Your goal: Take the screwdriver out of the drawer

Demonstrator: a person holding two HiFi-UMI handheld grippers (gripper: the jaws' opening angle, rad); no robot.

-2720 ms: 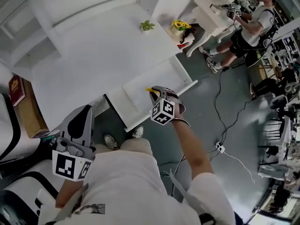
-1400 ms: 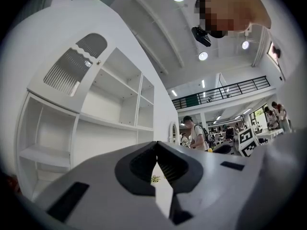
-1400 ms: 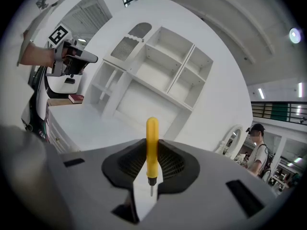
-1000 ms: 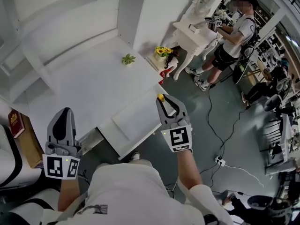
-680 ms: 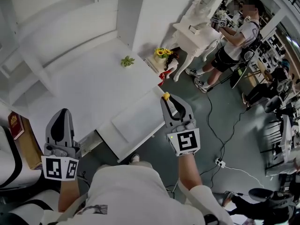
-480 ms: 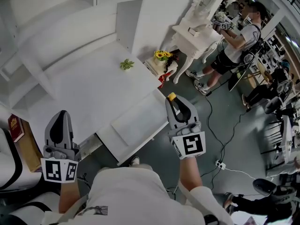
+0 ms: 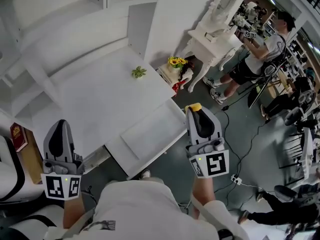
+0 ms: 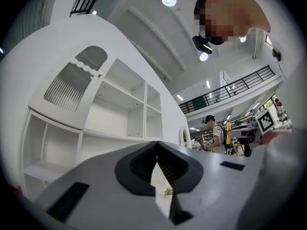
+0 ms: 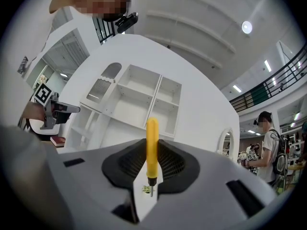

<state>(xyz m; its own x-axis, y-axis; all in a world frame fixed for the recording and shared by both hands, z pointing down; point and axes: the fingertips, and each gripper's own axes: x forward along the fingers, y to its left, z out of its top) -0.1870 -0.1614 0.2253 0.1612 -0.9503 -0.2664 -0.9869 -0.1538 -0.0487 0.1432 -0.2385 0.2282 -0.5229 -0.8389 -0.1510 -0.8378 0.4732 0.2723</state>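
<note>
The screwdriver [image 9: 152, 145] has a yellow handle and a short dark shaft. It stands upright between the jaws of my right gripper [image 9: 152, 163], which is shut on it, shaft end down. In the head view the right gripper [image 7: 195, 112] hangs above the floor just right of the open white drawer [image 7: 150, 136], with the yellow handle [image 7: 193, 106] poking out past its tips. The drawer's visible inside holds nothing. My left gripper [image 7: 60, 129] hovers by the desk's near left corner, shut and empty; the left gripper view shows its jaws [image 8: 156, 152] meeting.
The white desk [image 7: 100, 94] carries a small green plant [image 7: 138, 72] and has shelves behind it. A red book [image 7: 19, 136] lies at the left. Sunflowers [image 7: 176, 62], a white dressing table [image 7: 215, 31], a standing person [image 7: 260, 49] and floor cables [image 7: 235, 176] are at the right.
My right gripper lifted the screwdriver up out of the drawer and carried it rightward, clear of the drawer's edge. The left gripper rose a little.
</note>
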